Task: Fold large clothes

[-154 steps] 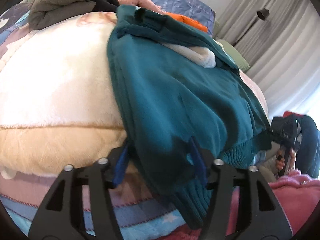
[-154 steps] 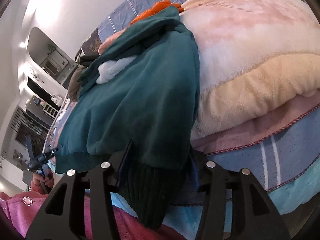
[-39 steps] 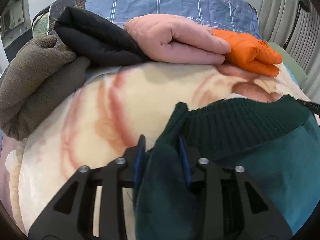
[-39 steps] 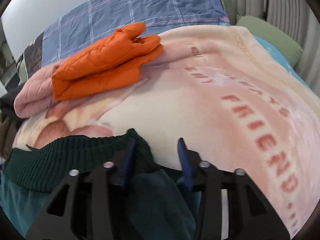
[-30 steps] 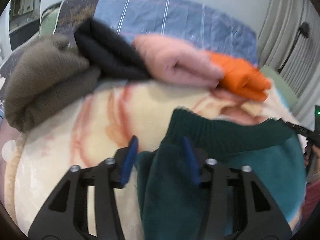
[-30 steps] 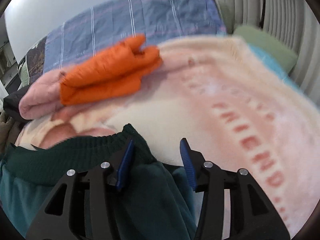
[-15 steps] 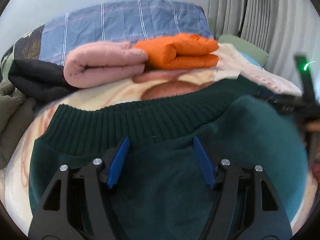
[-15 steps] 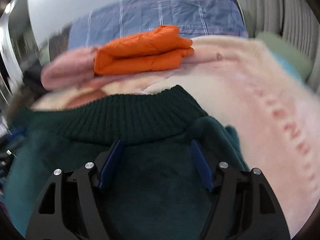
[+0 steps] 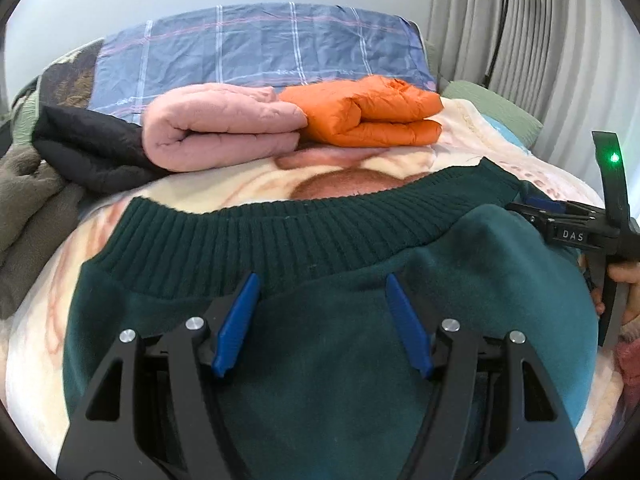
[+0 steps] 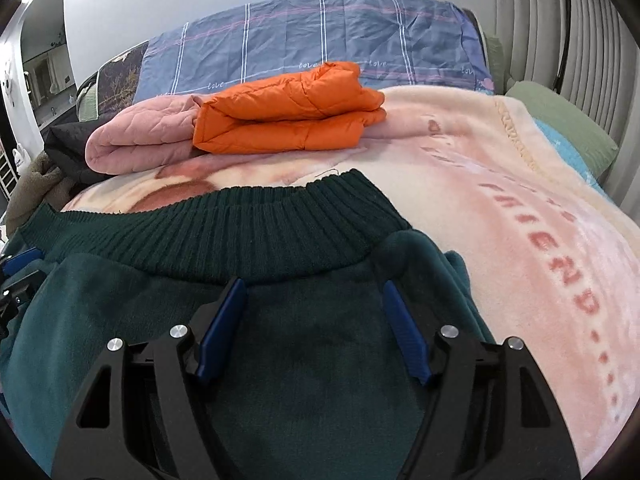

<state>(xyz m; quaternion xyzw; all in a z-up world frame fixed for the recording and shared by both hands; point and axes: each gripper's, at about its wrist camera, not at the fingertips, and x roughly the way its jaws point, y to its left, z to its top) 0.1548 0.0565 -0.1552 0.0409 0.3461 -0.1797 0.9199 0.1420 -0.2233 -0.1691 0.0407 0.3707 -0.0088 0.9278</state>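
- The green sweater [image 9: 340, 344] lies folded on the cream blanket [image 10: 500, 208] on the bed.
- Its dark ribbed band [image 9: 280, 240] is at the far edge, toward the pillows.
- The left gripper [image 9: 322, 292] hangs just over the sweater. Its blue fingers [image 9: 236, 320] stand wide apart. They do not pinch the cloth.
- The right gripper [image 10: 312, 300] is over the sweater too. Its jaws are opening, and the blue fingers [image 10: 404, 332] do not press on the cloth under them.
- In the left view, the right gripper shows at the right edge, with a green light [image 9: 614, 157] on it and a hand [image 9: 624, 284] holding it.
- Behind the sweater sit a folded orange jacket [image 10: 288, 120] and a folded pink quilt [image 9: 216, 132], side by side and touching.
- A black cloth [image 9: 88, 152] and a brown fuzzy cloth [image 9: 28, 204] lie to the left.
- A blue checked pillow [image 10: 320, 36] is at the back.
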